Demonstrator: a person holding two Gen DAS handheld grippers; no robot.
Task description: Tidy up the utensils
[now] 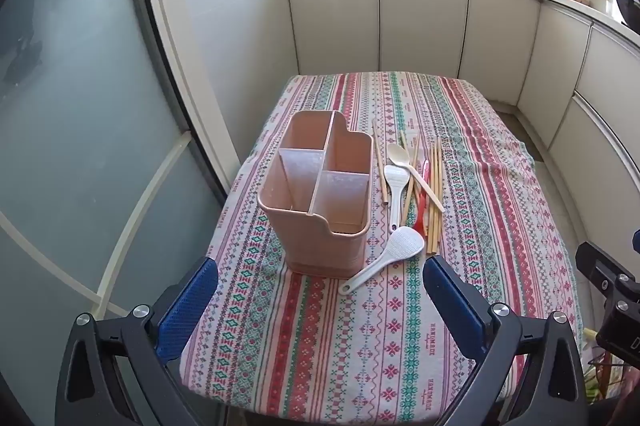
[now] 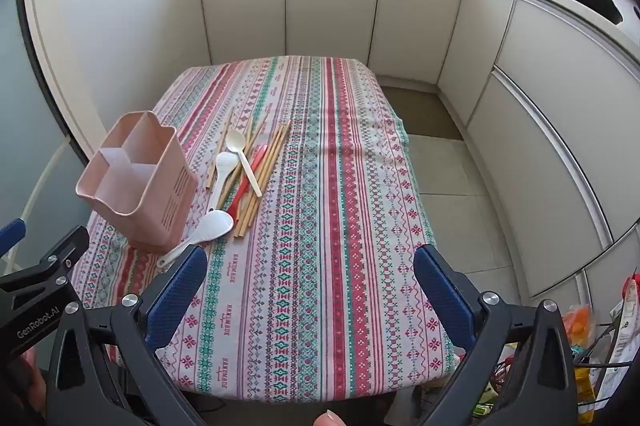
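Left gripper (image 1: 320, 300): fingers spread wide apart, holding nothing, hovering above the near end of the table (image 1: 500, 186).
Right gripper (image 2: 310, 292): fingers also wide apart and empty, over the near middle of the cloth.
Holder (image 1: 320, 194): a pink divided caddy standing upright on the left part of the table; the compartments I can see into look empty.
Nearest utensil: a white rice paddle (image 1: 384, 258) lying flat, its handle end toward the grippers and touching or just beside the holder's base, its head pointing away and to the right.
Paddle's long axis: diagonal, from near-left to far-right as the left camera sees it.
Rest of the pile: chopsticks (image 1: 434, 202), a second white paddle (image 1: 396, 192), a cream spoon (image 1: 412, 170) and a red utensil (image 1: 420, 214), lying roughly lengthwise along the table just right of the holder, some crossing each other.
Direction from the fingers: for the left gripper the paddle lies straight ahead, between the fingers' lines; for the right gripper (image 2: 200, 232) it lies ahead and off to the left, by its left finger.
Nearer hand: my guess is the left, since it faces both paddle and holder squarely.
What the move turns on: closing across the paddle's thin handle, so the fingers would need turning to sit crosswise to that diagonal.
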